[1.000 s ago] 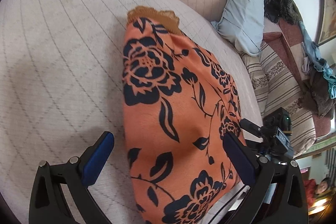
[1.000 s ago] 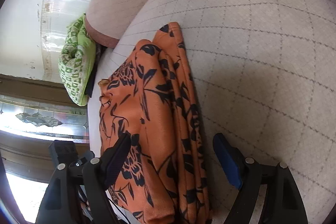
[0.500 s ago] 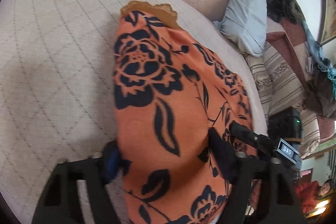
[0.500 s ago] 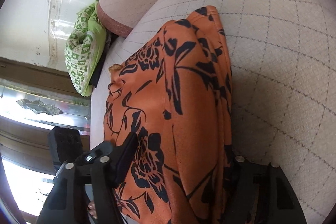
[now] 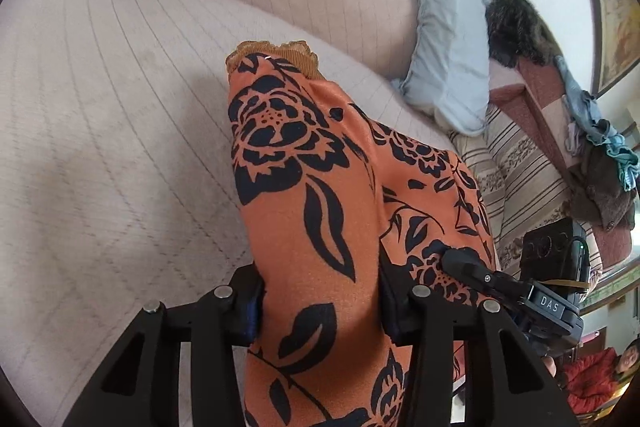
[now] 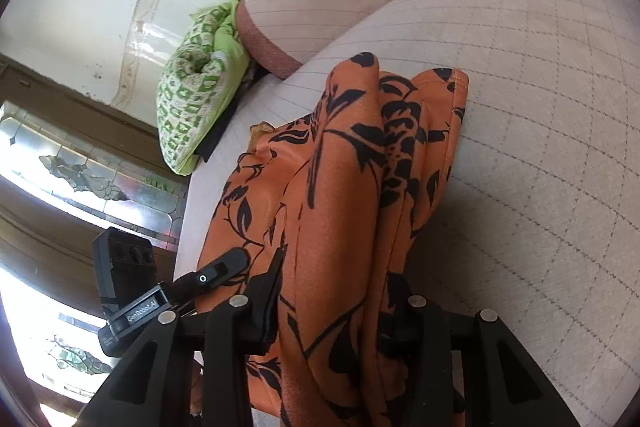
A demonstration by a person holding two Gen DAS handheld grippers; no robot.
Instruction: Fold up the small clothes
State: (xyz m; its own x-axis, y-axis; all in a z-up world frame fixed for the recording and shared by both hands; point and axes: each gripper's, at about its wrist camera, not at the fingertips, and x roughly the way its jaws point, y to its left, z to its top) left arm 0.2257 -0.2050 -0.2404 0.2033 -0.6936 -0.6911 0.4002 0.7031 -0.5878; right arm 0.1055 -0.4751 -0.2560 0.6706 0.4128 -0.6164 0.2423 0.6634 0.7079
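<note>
While its far lace edge (image 5: 272, 57) trails on the quilted bed (image 5: 100, 147), the orange garment (image 5: 304, 187) is pinched by left tool (image 5: 320, 303) and right tool (image 6: 332, 311) (jaws just closed on bunched cloth), apparently to carry one edge over for a fold.

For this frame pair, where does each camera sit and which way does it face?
Left wrist: on the left gripper, facing down its jaws at the orange floral garment on the quilted beige cushion.
Right wrist: on the right gripper, facing the same garment, green patterned pillow beyond.
Shared: garment, cushion; each shows the other gripper.
</note>
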